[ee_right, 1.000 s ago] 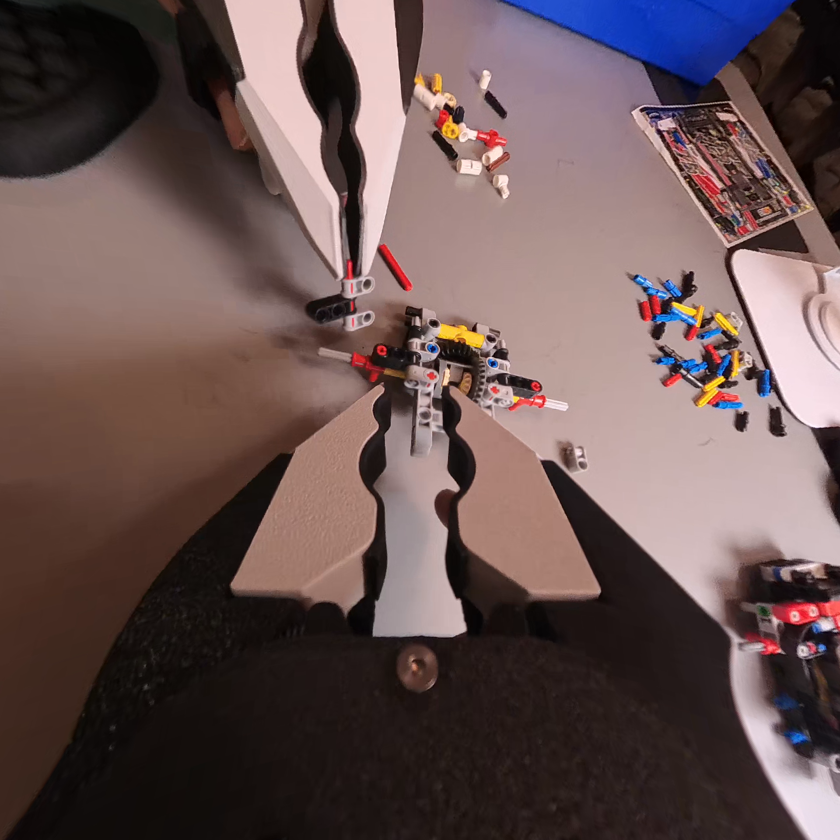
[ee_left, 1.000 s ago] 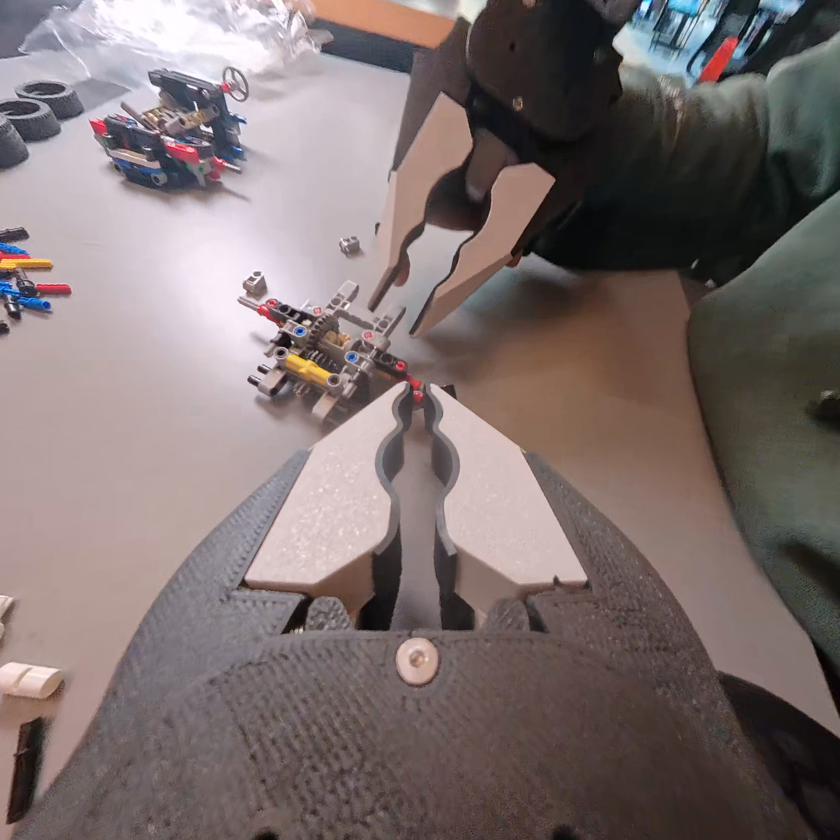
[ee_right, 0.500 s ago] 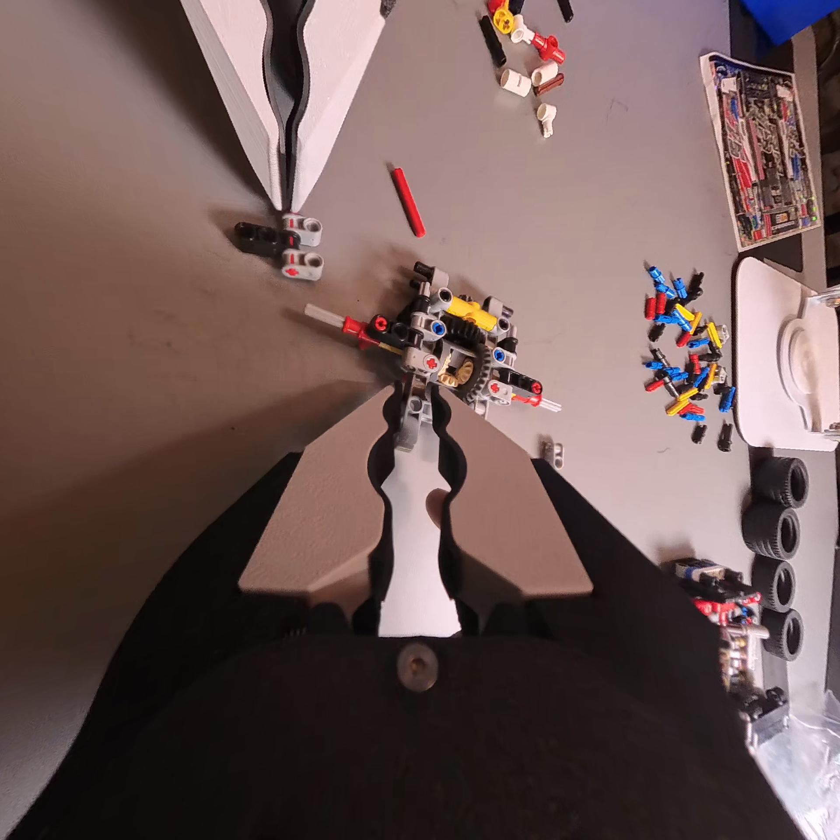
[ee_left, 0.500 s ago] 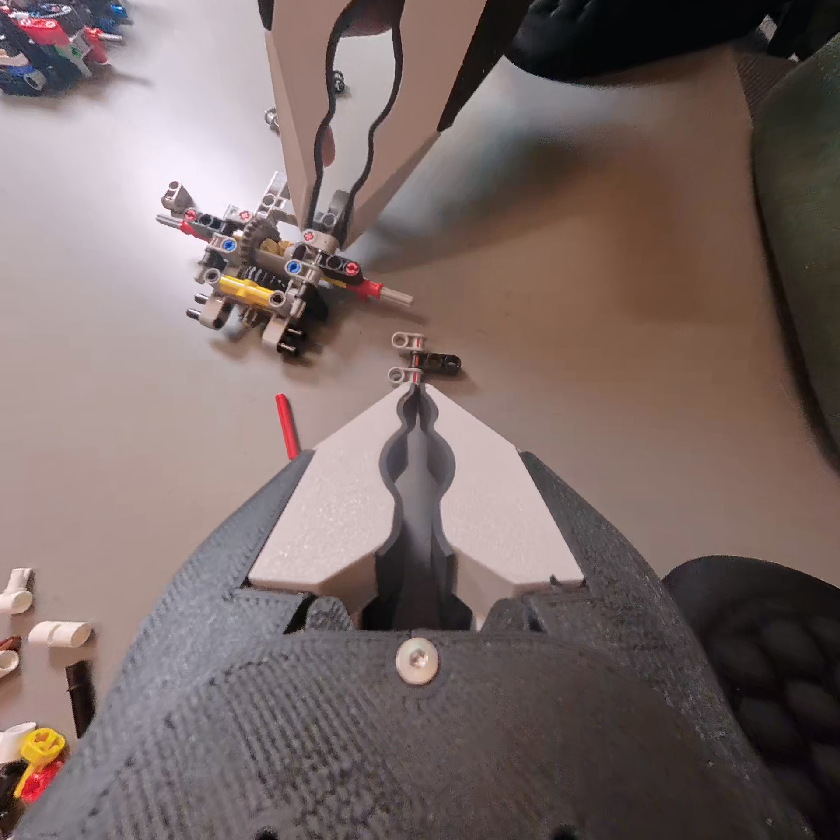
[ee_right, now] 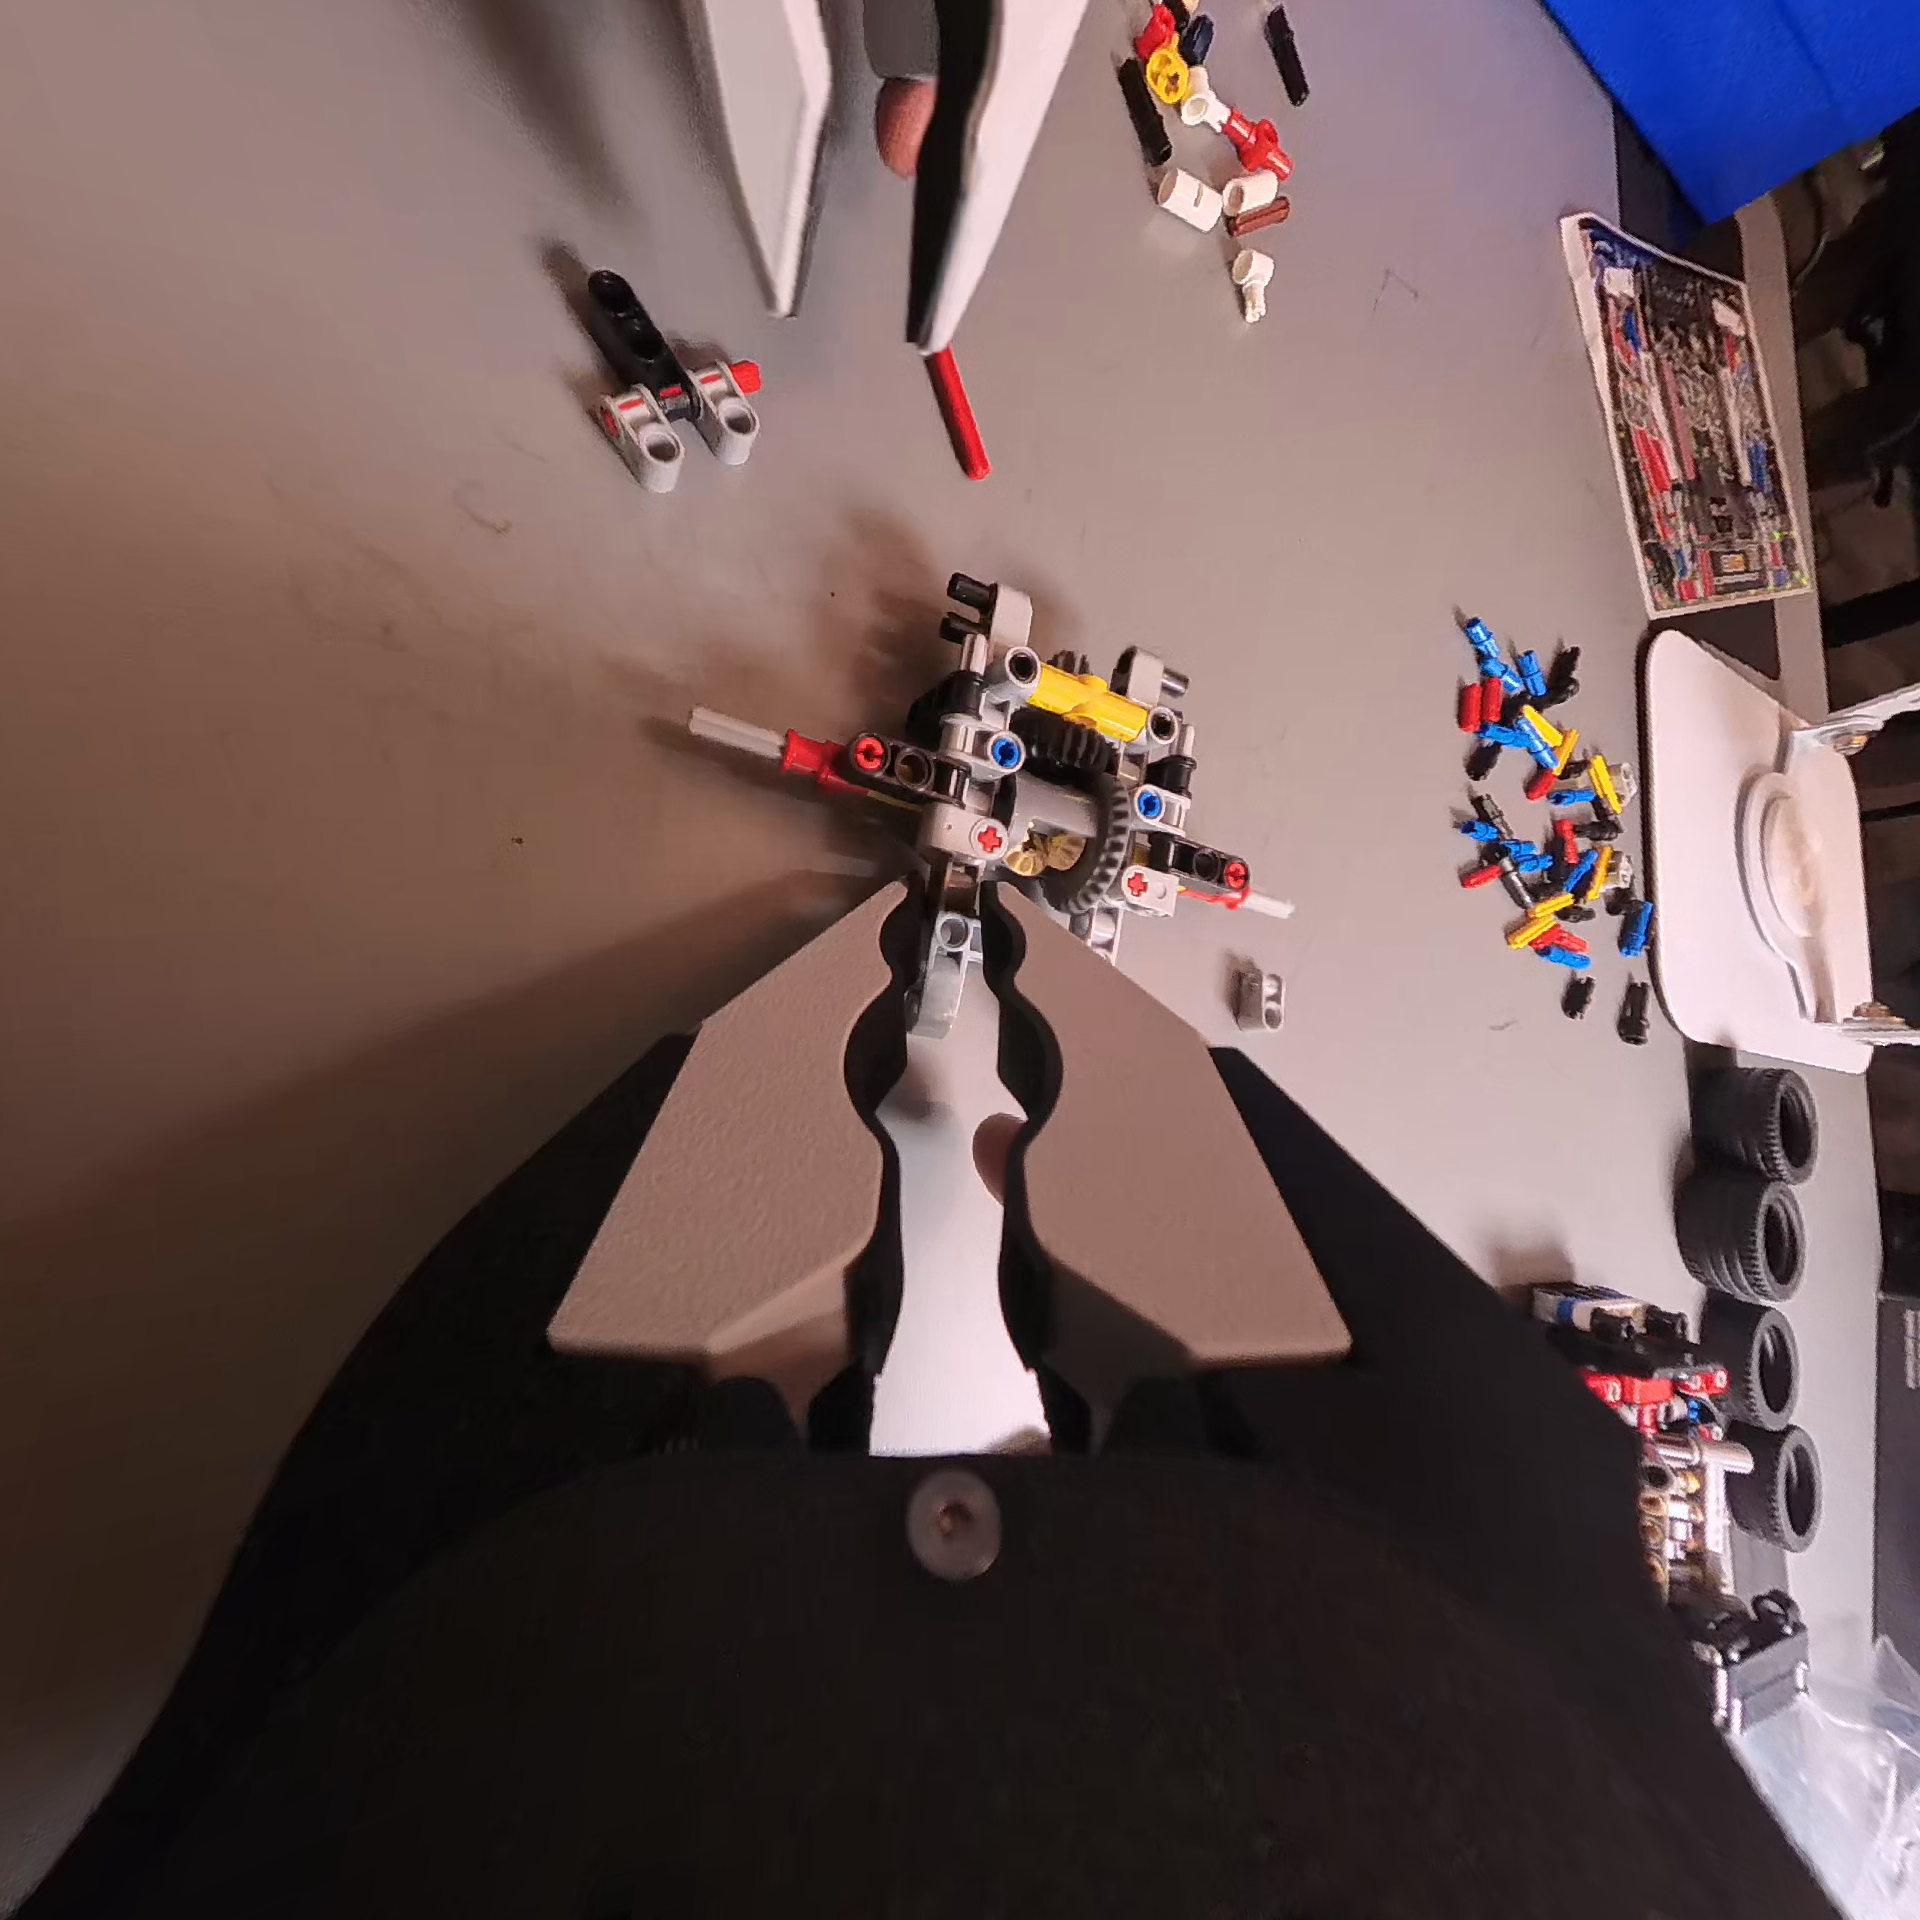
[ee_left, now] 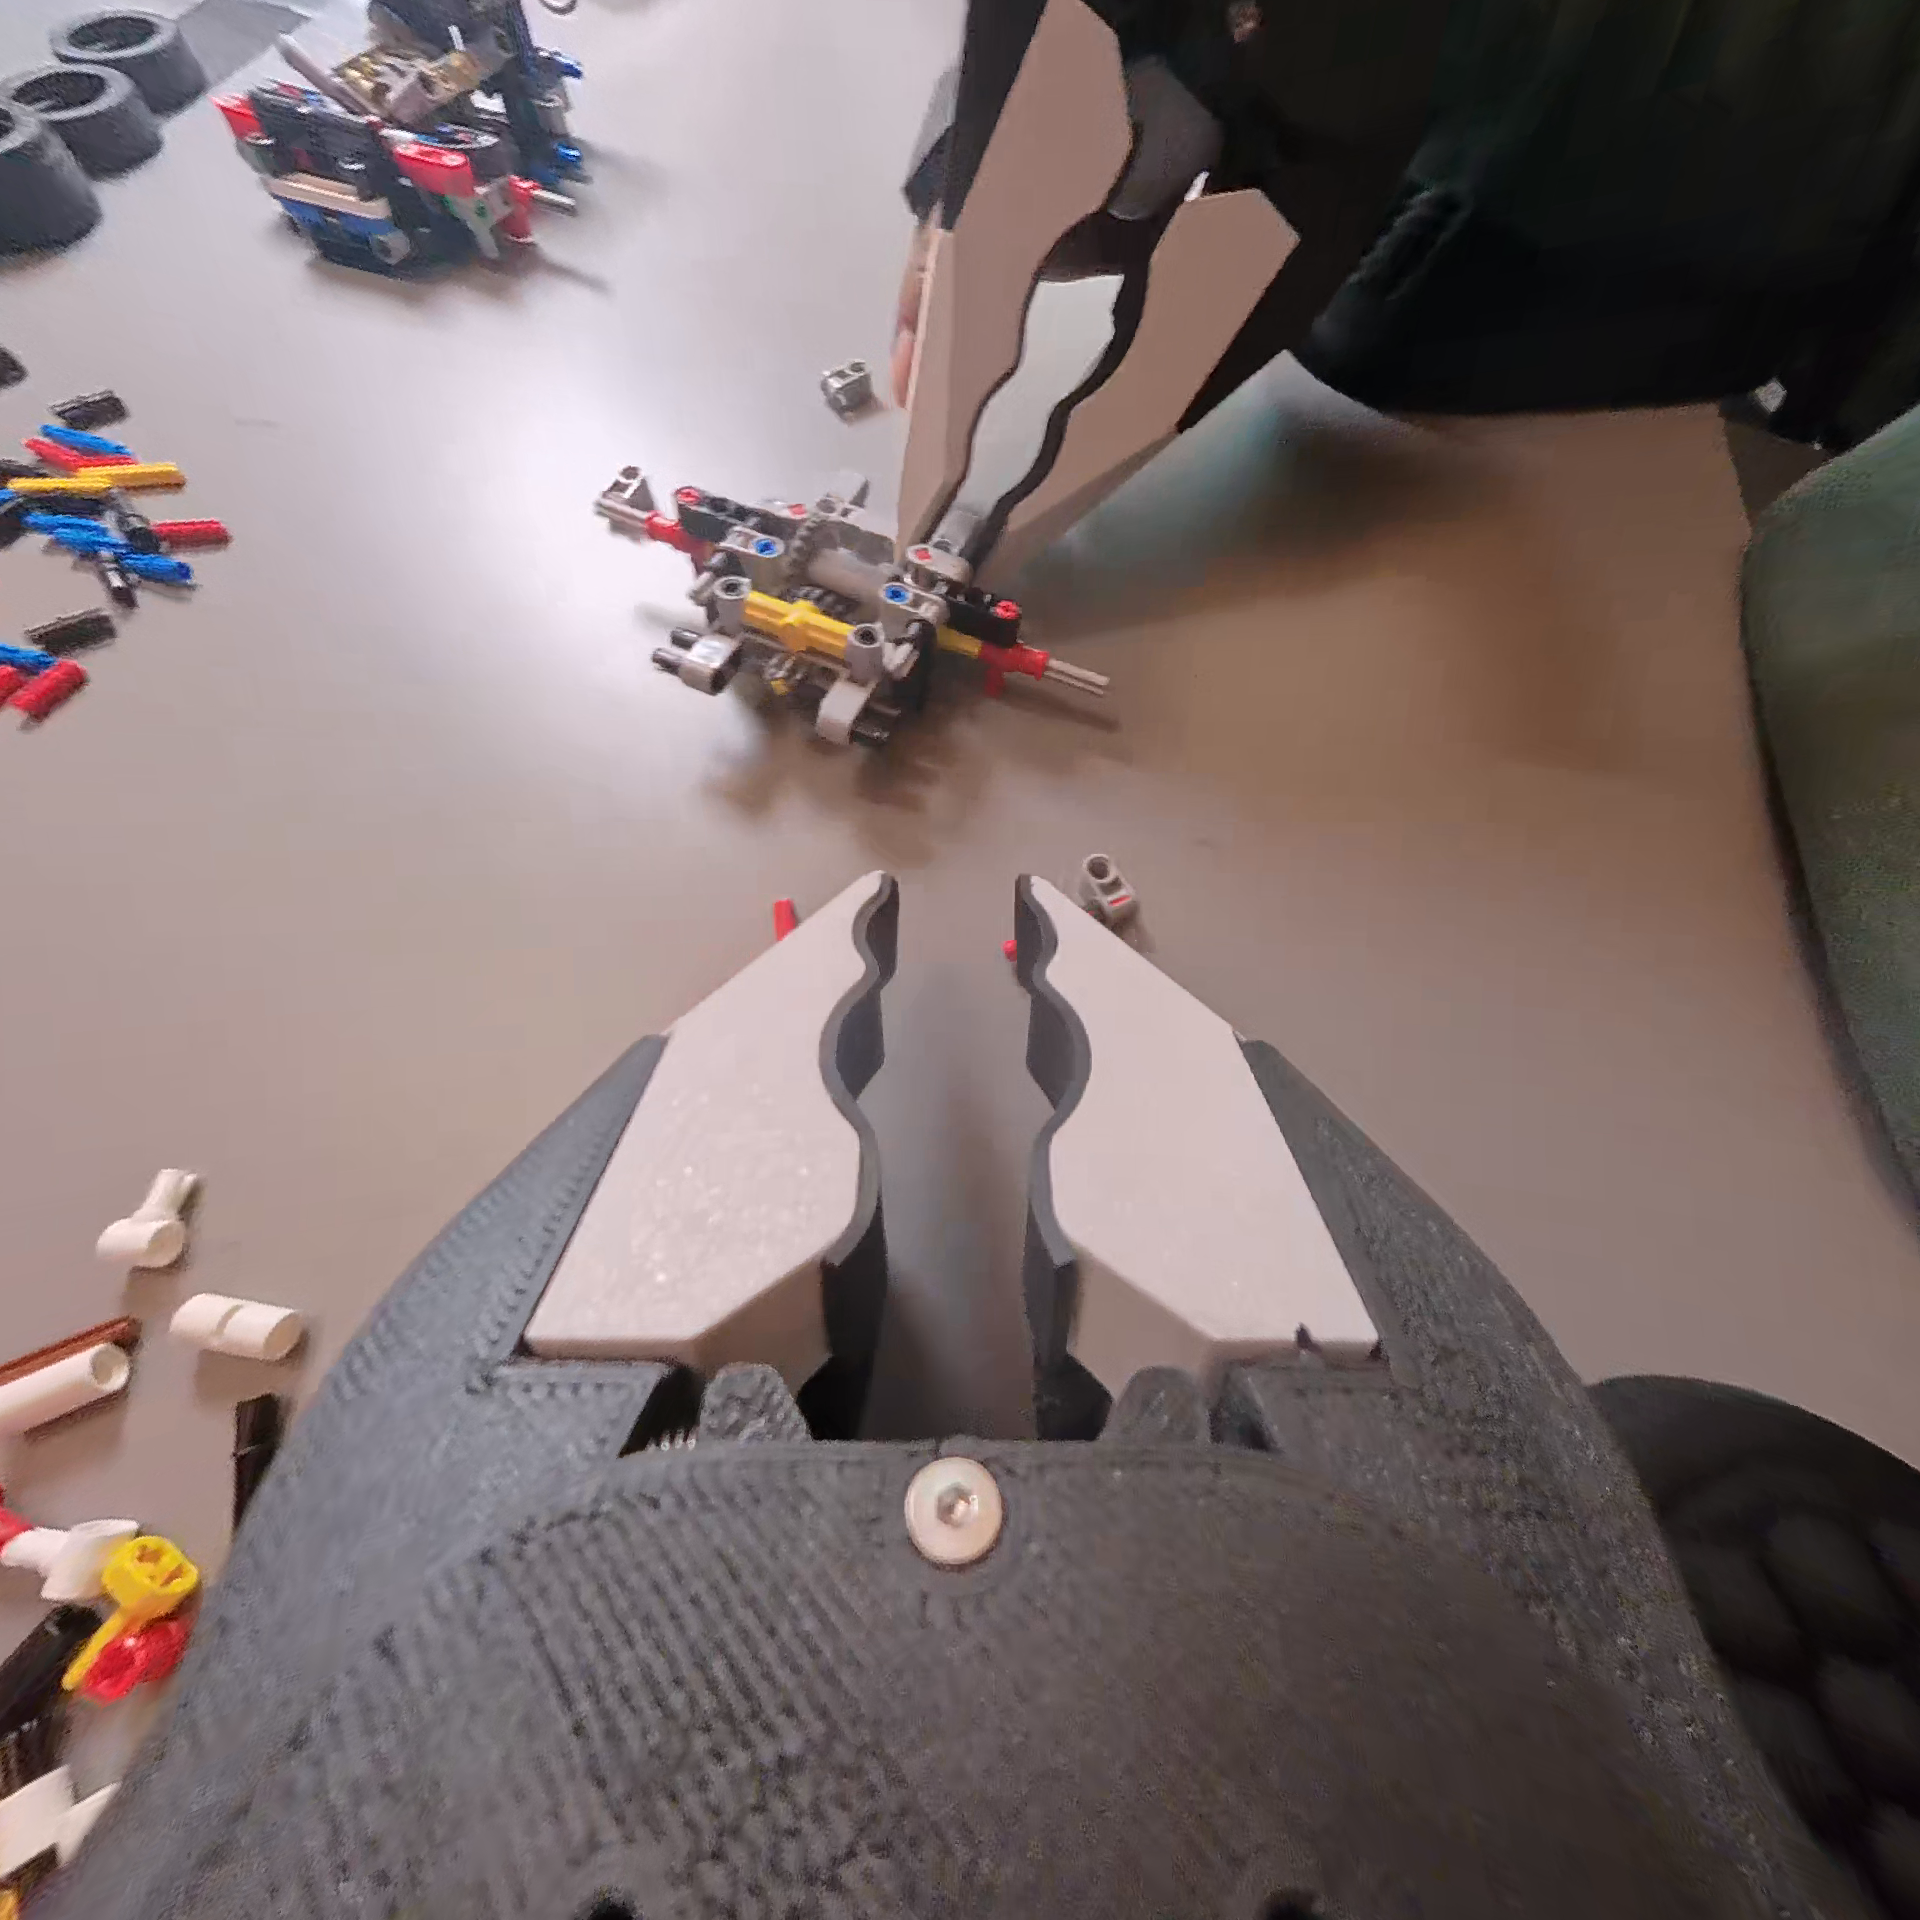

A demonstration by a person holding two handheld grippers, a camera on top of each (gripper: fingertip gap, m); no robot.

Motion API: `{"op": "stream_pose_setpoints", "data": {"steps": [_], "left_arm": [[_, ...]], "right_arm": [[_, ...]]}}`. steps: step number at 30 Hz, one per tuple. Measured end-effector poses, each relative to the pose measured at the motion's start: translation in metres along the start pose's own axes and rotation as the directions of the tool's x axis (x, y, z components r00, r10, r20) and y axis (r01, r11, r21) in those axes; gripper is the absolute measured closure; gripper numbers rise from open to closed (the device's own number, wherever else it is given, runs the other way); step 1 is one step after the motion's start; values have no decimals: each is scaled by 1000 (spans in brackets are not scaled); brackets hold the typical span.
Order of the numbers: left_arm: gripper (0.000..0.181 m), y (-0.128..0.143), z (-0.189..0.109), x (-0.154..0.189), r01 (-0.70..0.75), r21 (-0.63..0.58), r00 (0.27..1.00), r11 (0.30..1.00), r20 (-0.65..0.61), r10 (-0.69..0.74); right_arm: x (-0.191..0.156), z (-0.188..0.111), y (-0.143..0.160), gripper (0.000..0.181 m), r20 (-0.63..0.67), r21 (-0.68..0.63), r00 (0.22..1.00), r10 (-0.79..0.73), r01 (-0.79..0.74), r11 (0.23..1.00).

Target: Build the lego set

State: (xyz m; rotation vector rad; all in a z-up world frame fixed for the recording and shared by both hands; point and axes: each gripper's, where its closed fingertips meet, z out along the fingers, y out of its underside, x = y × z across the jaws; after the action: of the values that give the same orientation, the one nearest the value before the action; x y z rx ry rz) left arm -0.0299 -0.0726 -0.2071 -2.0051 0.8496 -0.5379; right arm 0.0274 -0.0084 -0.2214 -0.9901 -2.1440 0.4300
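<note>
We have the grey worktop (ee_right: 312,727) spread under both tools, and on it, largest first, the gearbox sub-assembly (ee_right: 1039,790) with its yellow connector and dark gear, lying just ahead of our right tool (ee_right: 951,914). That tool is clamped on a light grey beam that sticks out of the assembly's near side, so the build is pinned flat and steady.

Our left tool (ee_left: 951,904) has its jaws apart and holds nothing. In the right wrist view it hangs beyond the assembly, and two loose parts lie at its tips. The small connector cluster (ee_right: 675,400), two grey connectors on a red axle with a black beam, sits just beside one fingertip, on the side away from the loose parts pile. The red axle (ee_right: 958,416) starts right at the other fingertip, and its long axis runs from the left tool toward the assembly.

In our judgement the coming pickup falls to the left tool, since it is empty and much nearer both parts than the right. From the left wrist view, only a grey end of the cluster (ee_left: 1110,889) shows past our right fingertip.
</note>
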Motion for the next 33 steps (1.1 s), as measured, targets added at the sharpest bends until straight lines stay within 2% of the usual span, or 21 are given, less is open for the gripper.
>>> {"op": "stream_pose_setpoints", "data": {"steps": [6, 13, 15, 18, 22, 29, 33], "left_arm": [[156, -12, 9, -12, -5, 30, 997, 1000, 74, 3], [139, -3, 38, -17, -86, -132, 992, 987, 80, 97], [140, -5, 43, -14, -77, -132, 996, 988, 43, 83], [154, -7, 49, -5, -101, -143, 995, 985, -13, 100], [166, -10, 50, -4, -128, -133, 991, 983, 8, 130], [167, -20, 47, -1, -126, -80, 991, 989, 25, 128], [167, -22, 44, -1, -105, -52, 994, 993, 27, 106]], "right_arm": [[1, -2, -3, 172, -17, 31, 999, -31, 32, 999], [-4, -3, -4, 173, -4, 66, 997, -79, 79, 995], [-6, -3, -5, 173, 5, 82, 996, -93, 93, 992], [-8, -4, -5, 173, 10, 97, 995, -101, 100, 990], [-8, -4, -3, 173, 8, 99, 995, -101, 99, 990], [-6, -1, 0, 172, -20, 71, 996, -88, 89, 993], [-3, -8, 0, 163, -16, 66, 998, -52, 53, 996]]}}
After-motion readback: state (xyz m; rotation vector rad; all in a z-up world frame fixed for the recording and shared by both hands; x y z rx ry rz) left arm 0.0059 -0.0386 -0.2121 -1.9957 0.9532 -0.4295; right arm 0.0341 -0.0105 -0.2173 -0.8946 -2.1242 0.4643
